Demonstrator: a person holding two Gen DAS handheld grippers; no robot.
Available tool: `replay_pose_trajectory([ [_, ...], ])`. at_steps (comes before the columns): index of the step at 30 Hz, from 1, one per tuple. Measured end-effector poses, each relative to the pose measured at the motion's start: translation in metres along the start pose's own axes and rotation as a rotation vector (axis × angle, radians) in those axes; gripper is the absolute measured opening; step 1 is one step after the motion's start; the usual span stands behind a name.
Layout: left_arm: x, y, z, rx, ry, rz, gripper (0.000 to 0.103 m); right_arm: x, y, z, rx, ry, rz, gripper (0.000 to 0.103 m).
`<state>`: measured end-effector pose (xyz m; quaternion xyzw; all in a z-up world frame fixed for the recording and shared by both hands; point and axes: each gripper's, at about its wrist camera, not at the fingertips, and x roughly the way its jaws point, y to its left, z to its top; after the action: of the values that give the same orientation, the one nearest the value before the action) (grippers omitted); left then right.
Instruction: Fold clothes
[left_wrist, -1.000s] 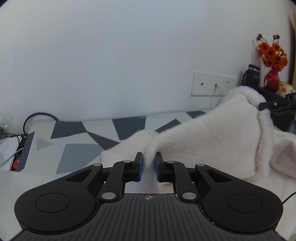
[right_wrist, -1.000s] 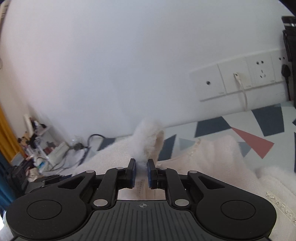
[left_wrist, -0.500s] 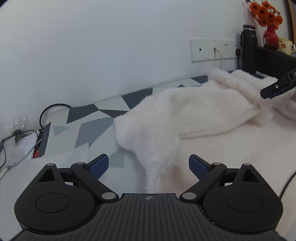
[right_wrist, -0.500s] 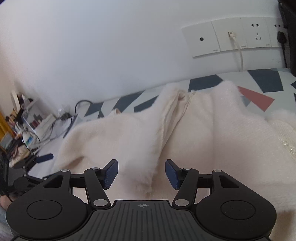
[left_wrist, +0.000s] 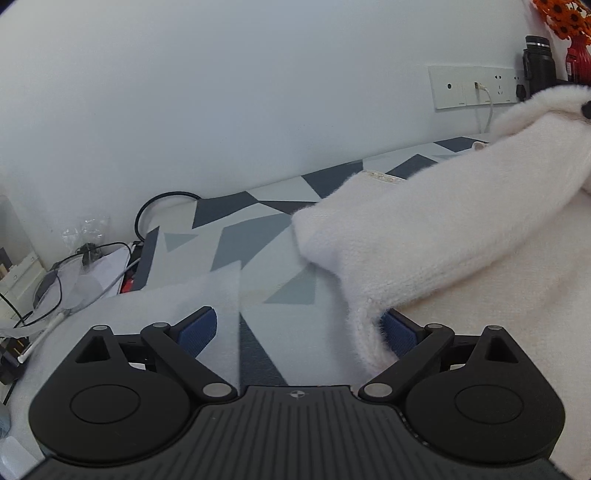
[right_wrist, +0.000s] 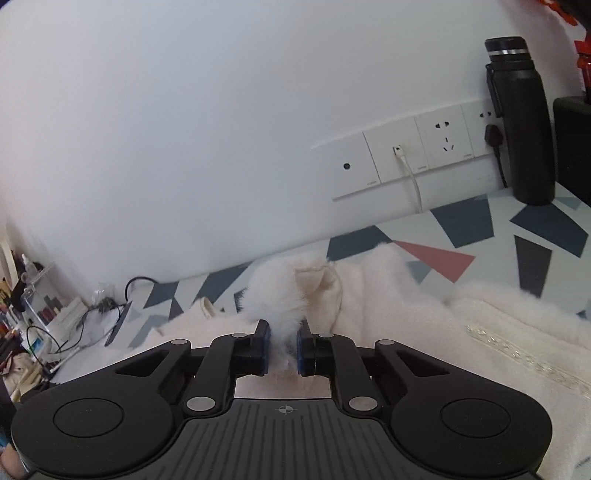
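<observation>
A fluffy cream-white garment (left_wrist: 461, 240) lies across the patterned tabletop (left_wrist: 258, 236), one sleeve end (left_wrist: 325, 240) pointing left. My left gripper (left_wrist: 297, 326) is open wide and low over the table. Only the garment's furry edge (left_wrist: 369, 325) brushes the right pad (left_wrist: 397, 328), and nothing is pinched. In the right wrist view my right gripper (right_wrist: 283, 345) is shut on a raised tuft of the same garment (right_wrist: 406, 332), whose fold (right_wrist: 291, 288) stands up just beyond the pads. A beaded trim (right_wrist: 517, 350) runs along the cloth at the right.
Wall sockets (right_wrist: 406, 158) with a white cable sit behind the table. A black bottle (right_wrist: 524, 122) stands at the back right, near a red vase with orange flowers (left_wrist: 576, 55). Cables and clutter (left_wrist: 74, 266) crowd the left edge. A pale flat cloth (left_wrist: 155, 306) lies under the left finger.
The left jaws went from shut on the garment to wide open, and the cloth dropped to the table. The right jaws opened, then shut again on a fluffy fold and lifted it.
</observation>
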<state>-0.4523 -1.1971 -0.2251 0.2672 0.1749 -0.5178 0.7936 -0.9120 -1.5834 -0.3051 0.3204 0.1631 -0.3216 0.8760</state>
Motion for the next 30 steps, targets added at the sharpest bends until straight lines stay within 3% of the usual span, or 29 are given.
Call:
replay_pose_trajectory([
  [6,-0.006,0.004,-0.007,0.009,0.006,0.000,0.097,0.005,-0.005,-0.045,-0.033,0.246,-0.034,0.013],
  [8,-0.009,0.004,-0.008,0.019,0.017,-0.033,0.097,0.005,-0.004,-0.055,-0.014,0.270,-0.077,0.024],
  [12,-0.027,0.004,0.000,0.013,0.037,-0.159,0.098,-0.015,0.011,-0.046,0.001,0.180,-0.086,0.043],
  [14,-0.044,0.002,0.009,0.009,-0.008,-0.189,0.099,-0.026,0.023,-0.036,-0.011,0.115,-0.082,0.065],
  [16,-0.061,0.000,0.027,0.007,-0.089,-0.230,0.102,-0.026,0.034,-0.020,-0.027,0.051,-0.065,0.066],
  [19,-0.058,0.010,0.063,-0.062,-0.139,-0.296,0.102,-0.002,0.049,0.009,-0.065,0.020,-0.087,0.067],
  [22,-0.020,0.027,0.101,-0.164,-0.102,-0.294,0.102,0.036,0.058,0.038,-0.053,0.032,-0.154,0.066],
  [24,0.017,0.040,0.119,-0.242,-0.037,-0.280,0.102,0.062,0.057,0.052,-0.005,0.058,-0.206,0.066],
  [26,0.053,0.049,0.127,-0.282,0.026,-0.278,0.097,0.088,0.051,0.062,0.045,0.100,-0.259,0.066],
  [28,0.085,0.052,0.128,-0.282,0.103,-0.285,0.076,0.107,0.043,0.064,0.080,0.140,-0.290,0.066],
  [30,0.110,0.046,0.124,-0.236,0.152,-0.292,0.061,0.123,0.037,0.059,0.067,0.185,-0.313,0.066],
])
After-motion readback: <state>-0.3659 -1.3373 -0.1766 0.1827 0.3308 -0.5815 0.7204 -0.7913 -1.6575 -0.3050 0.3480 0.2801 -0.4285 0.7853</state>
